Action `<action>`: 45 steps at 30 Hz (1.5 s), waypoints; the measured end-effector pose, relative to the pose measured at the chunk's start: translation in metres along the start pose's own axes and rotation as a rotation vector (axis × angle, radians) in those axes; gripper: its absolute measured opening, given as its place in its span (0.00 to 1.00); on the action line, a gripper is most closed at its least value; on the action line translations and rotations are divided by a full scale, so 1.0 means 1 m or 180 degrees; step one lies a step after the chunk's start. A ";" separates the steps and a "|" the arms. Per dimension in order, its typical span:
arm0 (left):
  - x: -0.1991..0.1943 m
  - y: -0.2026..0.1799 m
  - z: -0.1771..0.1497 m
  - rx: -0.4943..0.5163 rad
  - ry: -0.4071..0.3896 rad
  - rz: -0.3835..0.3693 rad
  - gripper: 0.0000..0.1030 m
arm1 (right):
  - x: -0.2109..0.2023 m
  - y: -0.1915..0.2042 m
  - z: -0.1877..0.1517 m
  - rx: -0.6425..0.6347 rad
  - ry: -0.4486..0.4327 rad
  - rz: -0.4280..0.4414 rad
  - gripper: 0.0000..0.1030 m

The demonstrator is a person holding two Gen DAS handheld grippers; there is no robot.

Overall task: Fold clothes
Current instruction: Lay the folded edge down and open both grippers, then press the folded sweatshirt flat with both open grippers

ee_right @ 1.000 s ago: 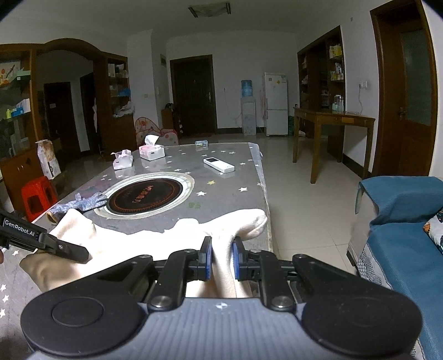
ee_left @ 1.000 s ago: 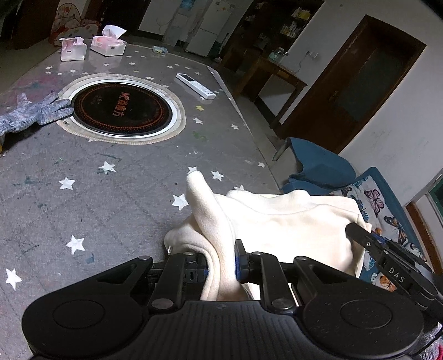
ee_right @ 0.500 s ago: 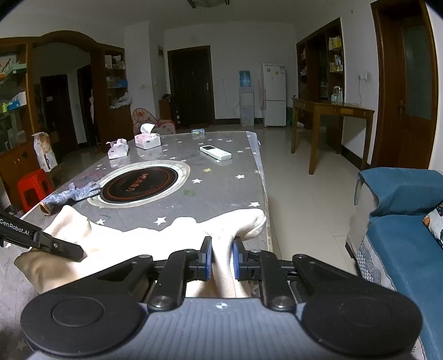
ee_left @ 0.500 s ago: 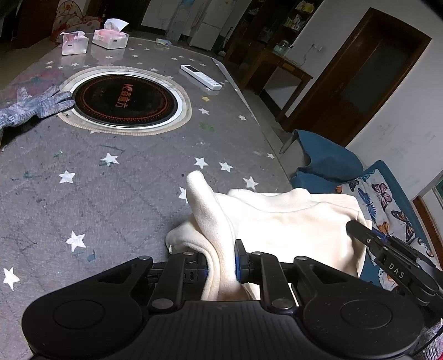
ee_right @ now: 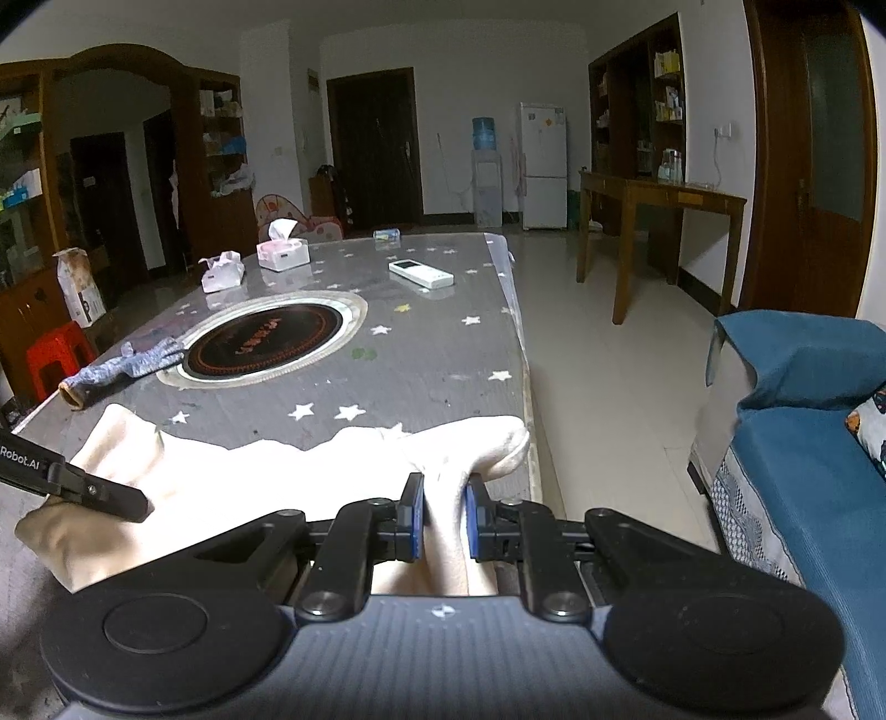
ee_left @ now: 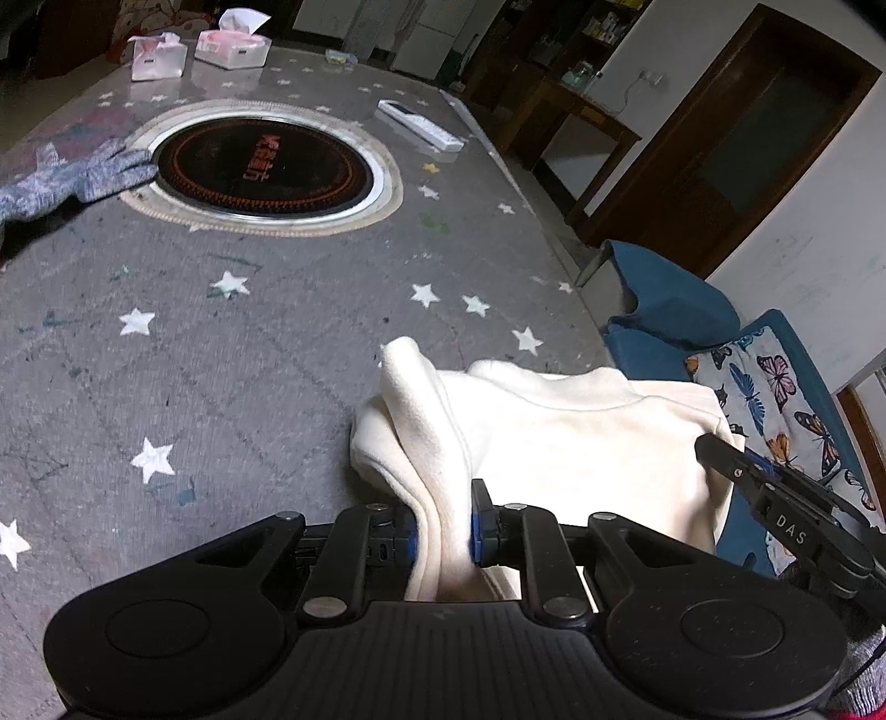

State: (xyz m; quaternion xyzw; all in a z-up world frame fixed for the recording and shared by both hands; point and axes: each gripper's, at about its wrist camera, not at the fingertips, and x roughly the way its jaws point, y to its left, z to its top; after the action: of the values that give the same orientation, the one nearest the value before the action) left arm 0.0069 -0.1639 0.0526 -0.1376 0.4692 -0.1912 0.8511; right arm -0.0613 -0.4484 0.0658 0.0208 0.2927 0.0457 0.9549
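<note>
A cream fleece garment [ee_left: 570, 437] is stretched between my two grippers at the near edge of the grey star-patterned table [ee_left: 232, 354]. My left gripper [ee_left: 443, 529] is shut on one bunched corner of it. My right gripper [ee_right: 443, 518] is shut on the other corner, near the table's right edge; the garment [ee_right: 266, 476] spreads to the left there. Each gripper's tip shows in the other's view, the right one in the left wrist view [ee_left: 775, 498] and the left one in the right wrist view [ee_right: 83, 487].
A round black induction plate [ee_left: 260, 166] sits in the table's middle. A grey glove [ee_left: 66, 177] lies to its left. Two tissue boxes [ee_left: 232, 47] and a white remote [ee_left: 421, 124] are at the far end. A blue sofa [ee_right: 803, 443] stands to the right.
Both grippers have pulled back toward the table's near edge with the garment held. The hold on the cloth is unchanged.
</note>
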 end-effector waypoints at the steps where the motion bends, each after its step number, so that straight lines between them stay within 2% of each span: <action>1: 0.001 0.001 0.000 -0.0002 0.0009 0.0008 0.17 | 0.002 0.000 -0.001 -0.0003 0.0012 -0.0004 0.13; 10: 0.008 0.007 -0.001 0.0004 0.0053 0.0086 0.23 | 0.018 -0.004 -0.006 0.0022 0.0116 -0.0030 0.15; 13: 0.009 0.009 -0.003 0.0009 0.0069 0.0153 0.29 | 0.022 -0.006 -0.008 0.0040 0.0141 -0.0063 0.16; 18: 0.008 0.015 -0.002 0.0001 0.0064 0.0287 0.47 | 0.023 -0.013 -0.009 0.0079 0.0154 -0.0141 0.18; 20: 0.006 0.018 -0.001 -0.0016 0.0037 0.0332 0.49 | 0.022 -0.014 -0.009 0.0065 0.0151 -0.0146 0.18; 25: 0.002 0.027 0.006 -0.0112 -0.0046 0.0408 0.50 | 0.024 -0.007 -0.008 0.0021 0.0176 -0.0038 0.18; 29: 0.000 0.026 0.013 -0.0076 -0.0129 0.0475 0.50 | 0.030 0.006 -0.006 -0.0036 0.0219 0.0100 0.18; 37: 0.013 0.017 0.023 0.0041 -0.0127 0.0495 0.52 | 0.051 0.033 -0.005 -0.0134 0.0324 0.0318 0.20; 45: 0.026 0.023 0.032 0.0069 -0.0073 0.0368 0.52 | 0.068 0.037 -0.014 -0.0128 0.0450 0.0372 0.25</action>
State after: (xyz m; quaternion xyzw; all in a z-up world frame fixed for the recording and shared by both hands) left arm 0.0509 -0.1537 0.0406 -0.1033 0.4644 -0.1453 0.8675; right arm -0.0154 -0.4042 0.0191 0.0154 0.3566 0.1085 0.9278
